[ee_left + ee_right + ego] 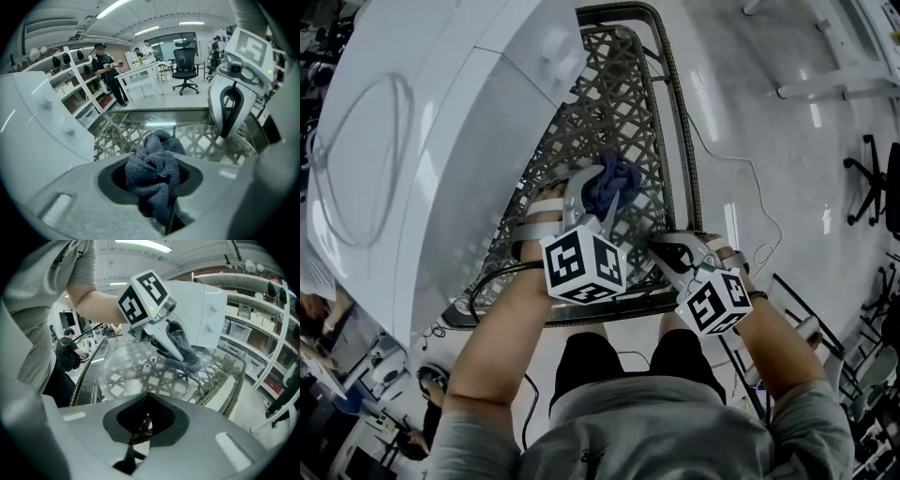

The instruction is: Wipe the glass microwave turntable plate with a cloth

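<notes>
The round glass turntable plate (140, 376) lies flat on a lattice-topped table (609, 94); it also shows in the left gripper view (206, 143). My left gripper (605, 202) is shut on a bunched blue-grey cloth (154, 173), which touches the plate's far side (185, 355). My right gripper (661, 251) sits at the plate's near rim with its jaws closed on that edge. From the left gripper view, the right gripper (223, 135) comes down onto the rim with its tips together.
A large white appliance (422, 141) stands against the table's left side. The table has a dark braided rim (675, 122). A white cable (741, 159) runs over the floor on the right. Office chairs (185, 70) and people (105, 70) are in the room behind.
</notes>
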`<state>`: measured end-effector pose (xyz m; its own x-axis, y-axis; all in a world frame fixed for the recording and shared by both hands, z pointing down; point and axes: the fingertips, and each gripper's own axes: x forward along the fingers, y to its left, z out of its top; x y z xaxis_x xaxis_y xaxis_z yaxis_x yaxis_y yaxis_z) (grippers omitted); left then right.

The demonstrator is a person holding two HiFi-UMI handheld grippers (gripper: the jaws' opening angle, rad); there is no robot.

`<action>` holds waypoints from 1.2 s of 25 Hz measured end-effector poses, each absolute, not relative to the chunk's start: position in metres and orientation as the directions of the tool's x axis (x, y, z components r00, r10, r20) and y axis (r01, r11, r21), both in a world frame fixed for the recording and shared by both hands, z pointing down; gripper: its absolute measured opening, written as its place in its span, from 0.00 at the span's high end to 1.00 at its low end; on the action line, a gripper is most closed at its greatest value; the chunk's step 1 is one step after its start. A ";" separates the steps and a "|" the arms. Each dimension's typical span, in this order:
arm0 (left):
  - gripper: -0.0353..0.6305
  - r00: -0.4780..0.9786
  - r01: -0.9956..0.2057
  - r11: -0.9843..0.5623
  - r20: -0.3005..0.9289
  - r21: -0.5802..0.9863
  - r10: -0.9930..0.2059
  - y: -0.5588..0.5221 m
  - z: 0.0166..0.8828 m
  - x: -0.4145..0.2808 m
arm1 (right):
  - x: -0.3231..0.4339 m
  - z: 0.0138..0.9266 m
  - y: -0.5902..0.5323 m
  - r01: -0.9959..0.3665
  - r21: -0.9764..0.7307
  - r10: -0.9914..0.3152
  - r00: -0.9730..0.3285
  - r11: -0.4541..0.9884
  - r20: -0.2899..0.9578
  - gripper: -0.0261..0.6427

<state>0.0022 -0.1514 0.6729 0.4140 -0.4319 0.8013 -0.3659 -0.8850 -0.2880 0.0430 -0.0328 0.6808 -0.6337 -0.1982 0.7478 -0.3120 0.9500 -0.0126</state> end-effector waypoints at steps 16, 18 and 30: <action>0.74 0.146 -0.414 -0.784 0.817 -0.462 -0.559 -0.149 0.669 -0.083 | 0.042 0.682 -0.035 -0.319 -0.019 -0.197 -0.630 0.948 0.751 0.95; 0.73 0.211 -0.449 -0.788 0.807 -0.421 -0.552 -0.147 0.659 -0.068 | 0.042 0.682 -0.035 -0.318 -0.017 -0.198 -0.630 0.948 0.751 0.95; 0.73 0.576 -0.350 -0.922 0.739 -0.164 -0.350 -0.103 0.663 0.083 | 0.043 0.682 -0.034 -0.320 -0.017 -0.199 -0.629 0.947 0.751 0.95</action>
